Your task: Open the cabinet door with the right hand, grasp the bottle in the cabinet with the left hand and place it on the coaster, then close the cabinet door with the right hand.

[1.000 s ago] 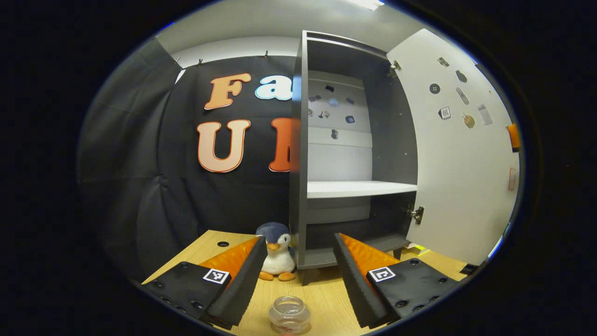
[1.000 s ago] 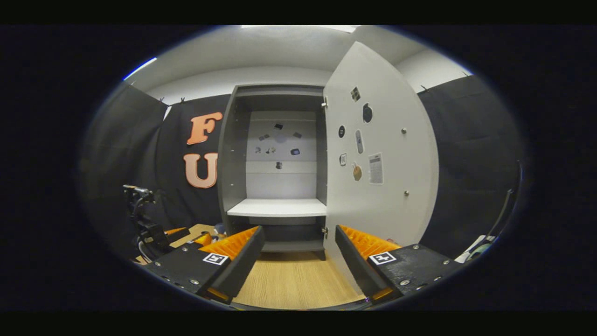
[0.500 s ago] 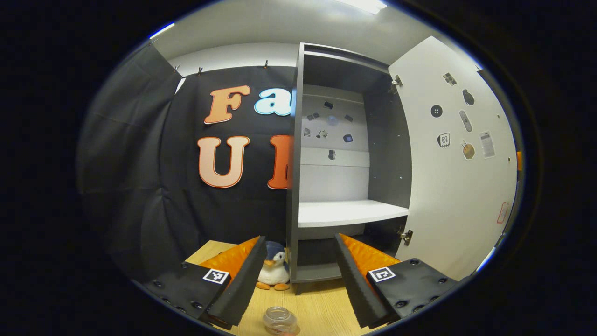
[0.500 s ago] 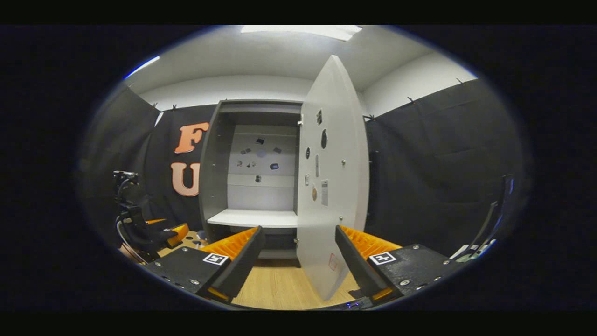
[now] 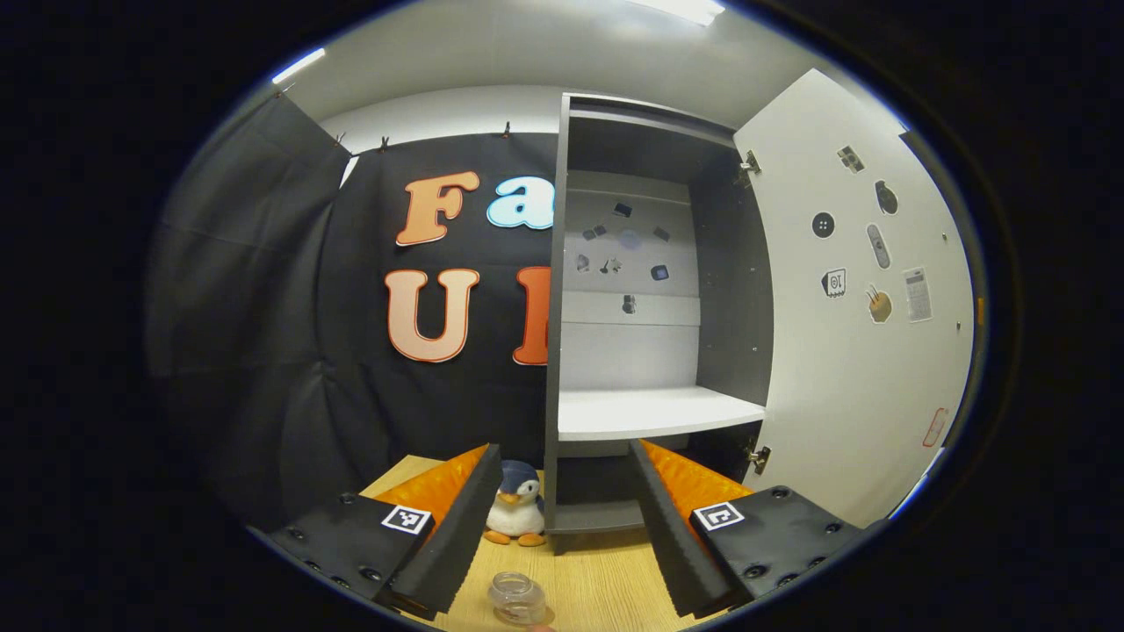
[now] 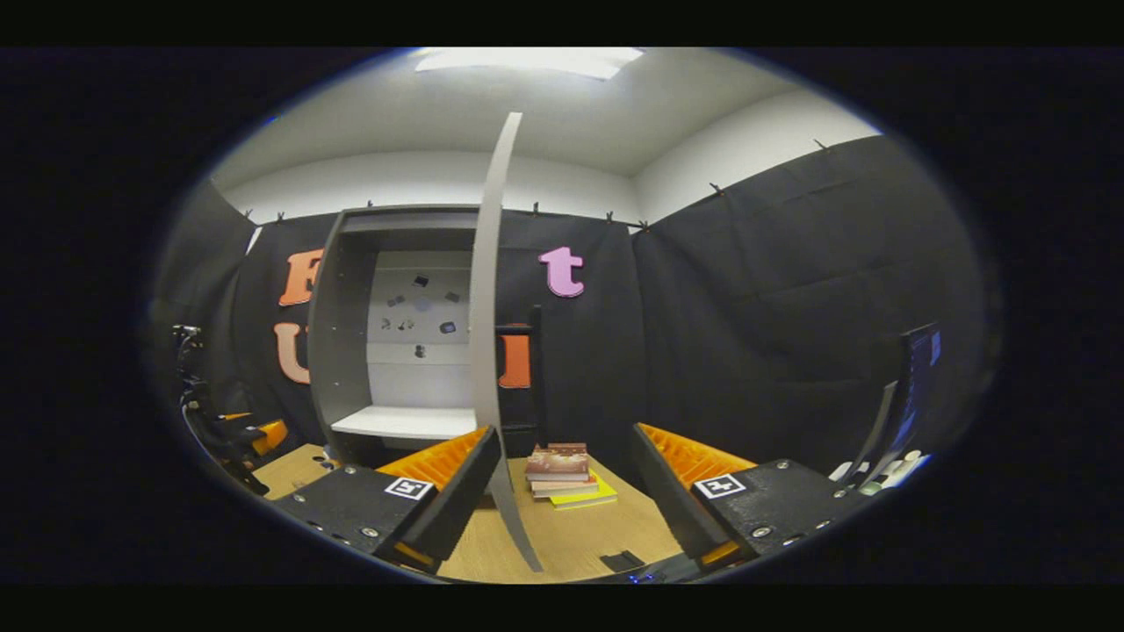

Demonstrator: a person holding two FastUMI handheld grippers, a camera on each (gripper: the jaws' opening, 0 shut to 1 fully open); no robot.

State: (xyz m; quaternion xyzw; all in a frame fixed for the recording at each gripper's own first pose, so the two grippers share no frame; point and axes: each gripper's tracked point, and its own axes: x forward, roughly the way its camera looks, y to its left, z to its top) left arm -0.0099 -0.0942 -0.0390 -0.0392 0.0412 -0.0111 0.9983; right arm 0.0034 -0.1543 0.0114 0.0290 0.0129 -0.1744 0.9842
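— Where's your left gripper view looking?
— Low over the worktop [image 5: 606, 584], near the open cabinet [image 5: 645, 351] at 12 o'clock.
— And your right gripper view?
— Farther back, door [image 6: 488, 351] edge-on at 12; both views share that cabinet [image 6: 386, 351].

The right hand-held gripper [image 6: 562, 491] has its jaws spread, with nothing between them. Ahead stands the grey cabinet [image 6: 338, 351], open, its inner shelf [image 6: 408, 423] bare. The cabinet door [image 6: 487, 333] is seen edge-on, swung out toward the camera; its lower edge reaches down between the two fingers. On the tabletop [image 6: 571, 540], right of the door, lies a stack of books [image 6: 562, 472]. At far left is what appears to be the left hand-held gripper [image 6: 250, 436].
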